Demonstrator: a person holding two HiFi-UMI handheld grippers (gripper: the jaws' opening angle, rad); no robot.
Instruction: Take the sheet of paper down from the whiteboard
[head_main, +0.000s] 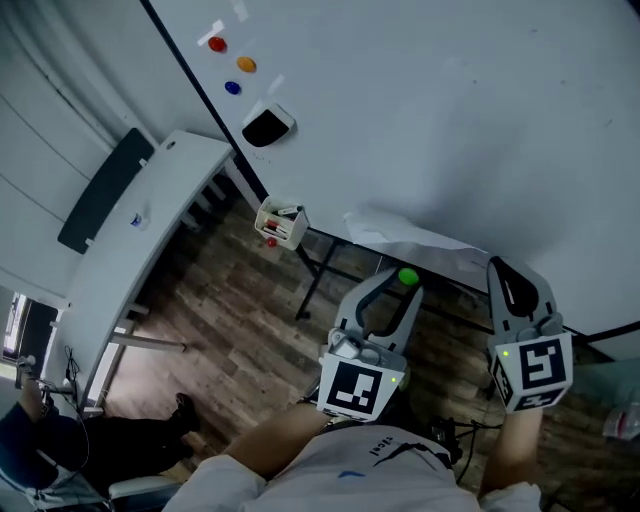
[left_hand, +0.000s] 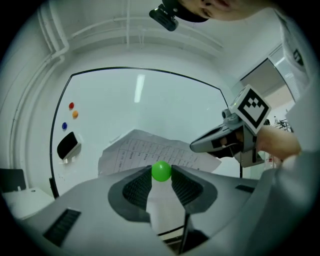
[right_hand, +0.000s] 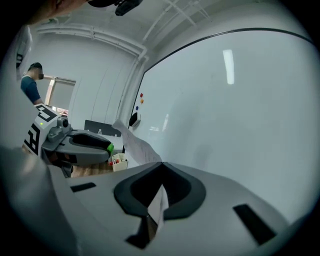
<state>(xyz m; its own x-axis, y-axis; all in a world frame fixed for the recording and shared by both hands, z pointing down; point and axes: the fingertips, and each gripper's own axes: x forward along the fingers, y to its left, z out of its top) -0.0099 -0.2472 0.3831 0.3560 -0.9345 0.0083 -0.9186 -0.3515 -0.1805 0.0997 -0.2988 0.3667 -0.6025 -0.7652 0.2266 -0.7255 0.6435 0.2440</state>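
The sheet of paper (head_main: 400, 237) hangs free in front of the lower part of the whiteboard (head_main: 450, 120), crumpled, with its printed table showing in the left gripper view (left_hand: 145, 150). My right gripper (head_main: 493, 264) is shut on the paper's right edge, and the sheet runs between its jaws (right_hand: 159, 197). My left gripper (head_main: 404, 285) sits just below the sheet, shut on a round green magnet (head_main: 409, 276) that is pinched at its jaw tips (left_hand: 161, 171). Each gripper shows in the other's view: the right gripper (left_hand: 197, 146) and the left gripper (right_hand: 111, 145).
Red (head_main: 217, 44), orange (head_main: 246, 65) and blue (head_main: 232, 87) magnets and a black eraser (head_main: 266, 127) sit on the board's left part. A small pen box (head_main: 281, 222) hangs by the board's corner. A long white desk (head_main: 140, 250) stands left; a person (head_main: 40, 440) sits at the lower left.
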